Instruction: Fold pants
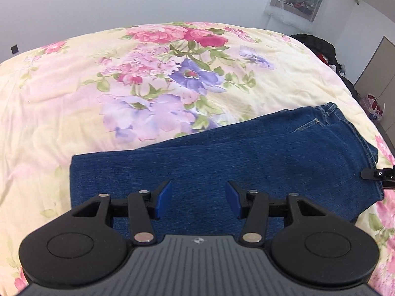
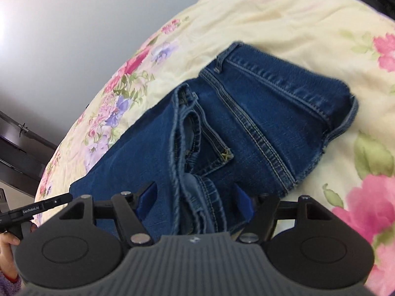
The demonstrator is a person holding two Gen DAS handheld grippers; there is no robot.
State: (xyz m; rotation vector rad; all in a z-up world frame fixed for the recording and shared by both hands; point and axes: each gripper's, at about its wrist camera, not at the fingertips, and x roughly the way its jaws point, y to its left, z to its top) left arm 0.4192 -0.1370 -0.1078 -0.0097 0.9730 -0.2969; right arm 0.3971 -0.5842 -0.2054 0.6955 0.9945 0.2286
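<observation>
Blue jeans (image 1: 246,153) lie folded in a long band on a floral quilt (image 1: 74,98). My left gripper (image 1: 198,192) hovers over the band's near edge with its blue pads apart and only flat denim beneath. One tip of the right gripper (image 1: 375,174) shows at the band's right end. In the right wrist view the jeans (image 2: 259,103) show waistband, seat seam and pocket. The leg hems are stacked on top and run between the spread jaws of my right gripper (image 2: 195,197), whose pads do not press them. The left gripper (image 2: 37,208) shows at the left edge, held by a hand (image 2: 7,241).
The quilt (image 2: 271,12) covers the whole bed, with bare spread beyond and left of the jeans. A dark heap of clothes (image 1: 318,46) sits at the far right of the bed. Dark furniture (image 2: 14,148) stands beyond the bed's edge. A grey wall rises behind.
</observation>
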